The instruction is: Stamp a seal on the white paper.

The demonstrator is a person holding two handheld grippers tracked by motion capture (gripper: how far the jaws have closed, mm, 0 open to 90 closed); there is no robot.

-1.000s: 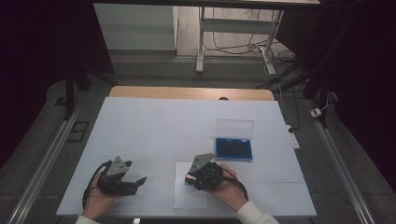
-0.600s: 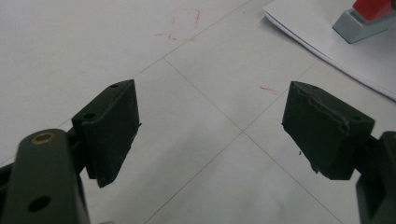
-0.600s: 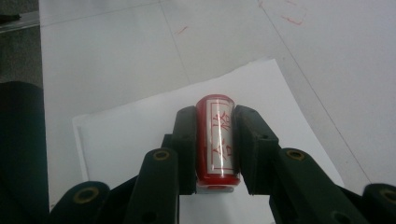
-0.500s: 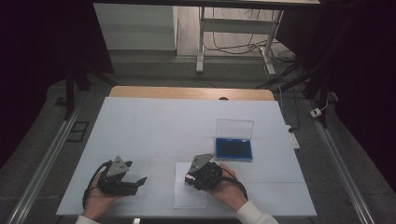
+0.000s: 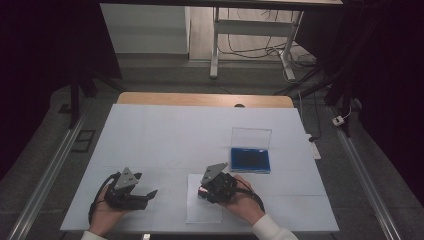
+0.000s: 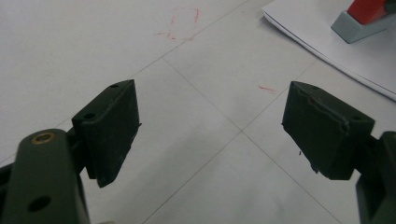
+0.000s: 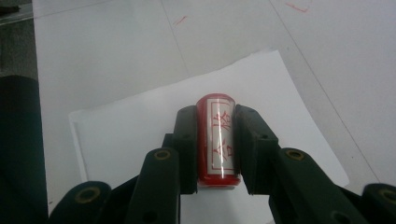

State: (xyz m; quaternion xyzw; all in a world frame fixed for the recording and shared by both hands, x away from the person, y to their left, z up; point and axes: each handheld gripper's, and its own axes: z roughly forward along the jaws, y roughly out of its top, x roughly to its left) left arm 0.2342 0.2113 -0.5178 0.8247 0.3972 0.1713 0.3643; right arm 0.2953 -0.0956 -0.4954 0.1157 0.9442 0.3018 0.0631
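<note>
- Two grippers work near the table's near edge in the high view: the left gripper [image 5: 145,194] lies close to the near left corner, its jaws spread with nothing between them, while the right gripper [image 5: 204,190] sits over a white sheet of paper [image 5: 202,212] at the middle of the near edge. Its jaws are clenched on a red stamp [image 5: 201,190], seen here only as a small red spot.
- A blue ink pad box [image 5: 250,159] with its clear lid raised stands toward the right edge, near the right gripper but apart from it. The white table cover [image 5: 165,135] between the two grippers is bare.
- In the left gripper view, the left gripper [image 6: 210,126] is released above the cover; faint red marks [image 6: 182,23] lie ahead of it, and the paper's corner [image 6: 327,46] with the stamp's grey base [image 6: 357,23] shows at upper right.
- In the right gripper view, the right gripper [image 7: 217,140] grasps the red stamp [image 7: 218,140] from both sides, its label of red characters facing the camera, with the paper [image 7: 130,121] beneath it.
</note>
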